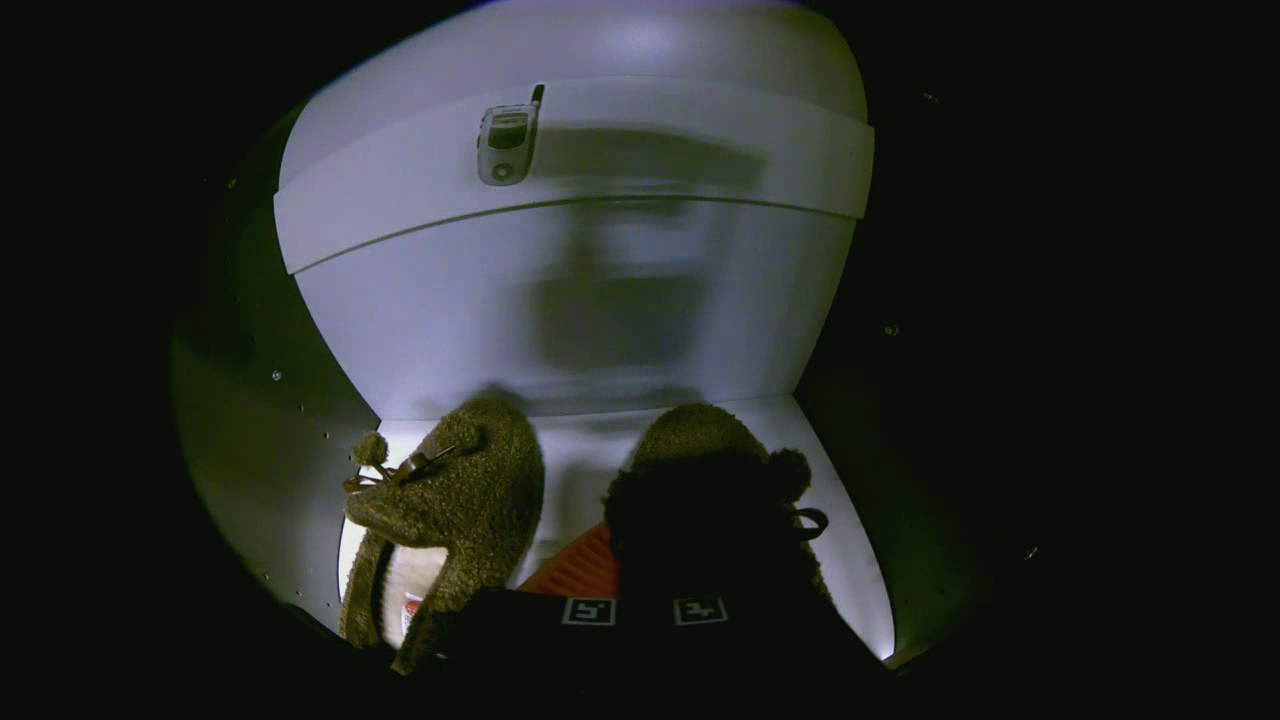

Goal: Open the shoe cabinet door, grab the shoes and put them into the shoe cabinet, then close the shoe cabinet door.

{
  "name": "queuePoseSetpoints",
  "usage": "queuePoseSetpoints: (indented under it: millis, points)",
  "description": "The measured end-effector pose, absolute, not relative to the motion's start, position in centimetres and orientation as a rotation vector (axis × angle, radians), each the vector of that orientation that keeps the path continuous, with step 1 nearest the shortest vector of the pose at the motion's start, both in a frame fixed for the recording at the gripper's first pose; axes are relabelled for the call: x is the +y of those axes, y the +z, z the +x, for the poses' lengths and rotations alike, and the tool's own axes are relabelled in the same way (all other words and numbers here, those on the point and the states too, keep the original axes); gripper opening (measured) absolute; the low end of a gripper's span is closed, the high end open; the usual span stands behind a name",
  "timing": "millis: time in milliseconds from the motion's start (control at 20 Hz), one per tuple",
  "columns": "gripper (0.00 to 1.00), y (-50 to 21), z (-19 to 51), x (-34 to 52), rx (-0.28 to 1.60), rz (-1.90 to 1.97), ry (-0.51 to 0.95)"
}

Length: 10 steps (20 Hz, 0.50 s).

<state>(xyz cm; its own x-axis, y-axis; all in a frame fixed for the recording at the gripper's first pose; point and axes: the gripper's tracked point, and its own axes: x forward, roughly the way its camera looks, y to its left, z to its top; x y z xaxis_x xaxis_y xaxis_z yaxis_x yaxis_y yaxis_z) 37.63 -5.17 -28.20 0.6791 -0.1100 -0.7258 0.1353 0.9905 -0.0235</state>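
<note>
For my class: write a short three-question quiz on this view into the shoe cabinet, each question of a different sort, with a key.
1. True or false: both slippers lie on the cabinet's white floor.
2. What sits on the shelf above them? A) a flip phone B) a mug C) a key ring
3. Which slipper is darkened by shadow just ahead of the gripper?

Key: 1 true; 2 A, the flip phone; 3 the right slipper.

Lighting: dim overall, light coming from behind the camera and falling on the white cabinet back wall (440, 330). A blocky soft-edged shadow is lying across that wall. Gripper (645, 611) and right slipper (710, 500) are sitting in near-black silhouette, fingers' stance unreadable. Fisheye is bowing the shelf edge (570, 205); periphery is fading dark.
</note>
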Motion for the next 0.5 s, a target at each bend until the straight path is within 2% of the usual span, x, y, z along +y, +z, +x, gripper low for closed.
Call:
queuePoseSetpoints:
  millis: [300, 500]
  points:
    - [0.44, -26.9, 35.4, -4.5, 0.81, 0.026, -0.096]
    - [0.7, -23.3, 33.7, -3.9, 0.699, 0.065, -0.109]
